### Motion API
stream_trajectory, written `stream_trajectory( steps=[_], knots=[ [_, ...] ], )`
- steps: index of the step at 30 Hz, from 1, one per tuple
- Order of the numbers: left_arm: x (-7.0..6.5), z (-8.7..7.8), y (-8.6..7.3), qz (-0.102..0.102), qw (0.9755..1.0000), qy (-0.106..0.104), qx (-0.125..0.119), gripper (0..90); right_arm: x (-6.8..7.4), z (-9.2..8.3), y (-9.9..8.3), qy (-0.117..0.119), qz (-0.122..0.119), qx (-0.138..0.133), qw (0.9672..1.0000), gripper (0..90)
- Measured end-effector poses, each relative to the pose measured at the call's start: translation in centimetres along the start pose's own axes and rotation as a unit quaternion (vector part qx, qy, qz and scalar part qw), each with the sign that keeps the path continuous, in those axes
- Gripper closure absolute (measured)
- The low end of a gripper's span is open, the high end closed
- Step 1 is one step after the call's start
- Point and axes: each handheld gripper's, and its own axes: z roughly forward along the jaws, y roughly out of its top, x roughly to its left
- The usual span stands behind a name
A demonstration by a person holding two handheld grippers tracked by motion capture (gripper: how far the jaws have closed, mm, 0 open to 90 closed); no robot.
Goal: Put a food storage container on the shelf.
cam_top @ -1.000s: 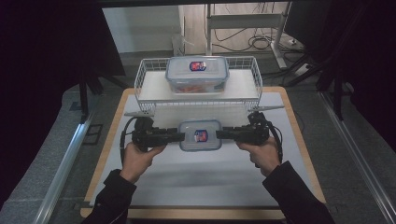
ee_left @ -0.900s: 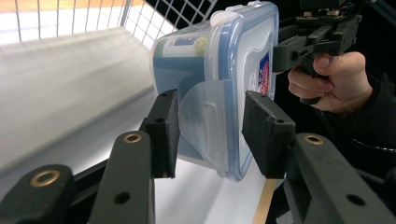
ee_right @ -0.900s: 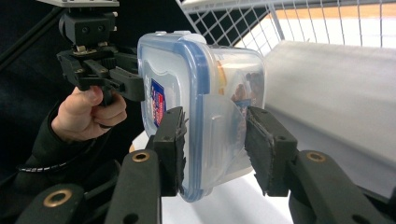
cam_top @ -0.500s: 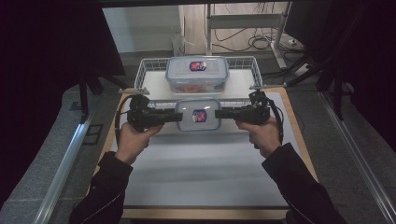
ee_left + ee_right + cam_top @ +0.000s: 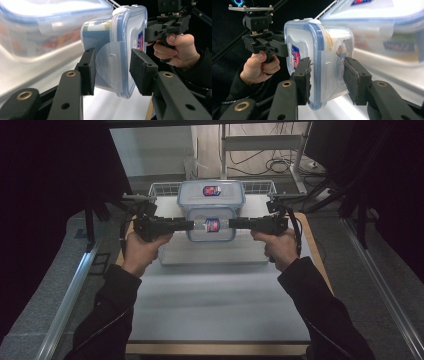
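Clear-plastic small container [image 5: 212, 224], held aloft between left gripper [image 5: 189, 225] at 9 o'clock and right gripper [image 5: 233, 224] at 3 o'clock, each pinching an end latch, risks dropping onto the large container [image 5: 212, 195] at 12 o'clock if either slips.

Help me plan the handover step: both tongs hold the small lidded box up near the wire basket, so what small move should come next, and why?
Probably carry it a little farther forward, over the wire basket, keeping it level. The left tongs and right tongs clamp opposite ends of the small box, which hangs above the table just before the larger box in the basket.
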Motion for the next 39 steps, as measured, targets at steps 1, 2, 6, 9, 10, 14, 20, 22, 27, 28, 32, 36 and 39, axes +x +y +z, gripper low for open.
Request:
stream_trajectory(
  steps=[1, 2, 6, 9, 10, 14, 20, 22, 27, 28, 32, 36, 39],
  knots=[
    [0.0, 0.0, 0.3, -0.001, 1.0, 0.0, -0.001, 57.5, 0.0, 0.0, 0.4, 0.0, 0.001, -0.003, 1.0, 58.2],
    [0.1, -0.1, 0.6, -0.002, 1.0, 0.0, -0.004, 57.5, 0.0, 0.1, 0.6, 0.001, 0.0, -0.004, 1.0, 58.2],
    [0.4, -0.2, 1.9, -0.005, 0.9999, 0.004, -0.012, 57.5, 0.0, 0.2, 2.1, 0.001, 0.004, -0.009, 1.0, 58.0],
    [0.9, -0.3, 2.9, -0.011, 0.9998, 0.004, -0.018, 57.5, -0.2, 0.3, 3.3, -0.001, 0.003, -0.014, 0.9999, 58.0],
    [1.0, -0.3, 3.2, -0.013, 0.9997, 0.004, -0.019, 57.5, -0.3, 0.4, 3.8, -0.002, 0.004, -0.015, 0.9999, 58.0],
    [1.7, -0.3, 4.4, -0.02, 0.9995, 0.001, -0.026, 57.6, -0.5, 0.6, 5.1, -0.004, 0.003, -0.019, 0.9998, 58.0],
    [2.5, -0.2, 6.0, -0.025, 0.9992, 0.001, -0.033, 57.6, -1.0, 0.9, 6.8, -0.005, 0.004, -0.027, 0.9996, 58.0],
    [2.9, 0.0, 6.5, -0.028, 0.999, 0.002, -0.036, 57.6, -1.2, 1.0, 7.2, -0.003, 0.008, -0.03, 0.9995, 58.0],
    [3.6, 0.6, 7.2, -0.037, 0.9986, 0.005, -0.036, 57.2, -1.9, 1.2, 8.1, -0.007, 0.019, -0.036, 0.9991, 58.0],
    [3.7, 0.6, 7.3, -0.035, 0.9987, 0.005, -0.037, 57.2, -2.1, 1.2, 8.3, -0.008, 0.021, -0.037, 0.9991, 58.1],
    [4.3, 1.1, 7.4, -0.047, 0.998, 0.0, -0.041, 57.2, -2.7, 1.4, 8.5, -0.01, 0.026, -0.04, 0.9988, 58.1],
    [4.5, 1.3, 7.5, -0.048, 0.9979, -0.001, -0.044, 57.2, -3.1, 1.3, 8.6, -0.008, 0.036, -0.044, 0.9983, 58.1],
    [4.6, 1.5, 7.6, -0.054, 0.9974, -0.002, -0.048, 56.8, -3.1, 1.3, 8.7, -0.009, 0.044, -0.043, 0.9981, 58.1]
  ],
)
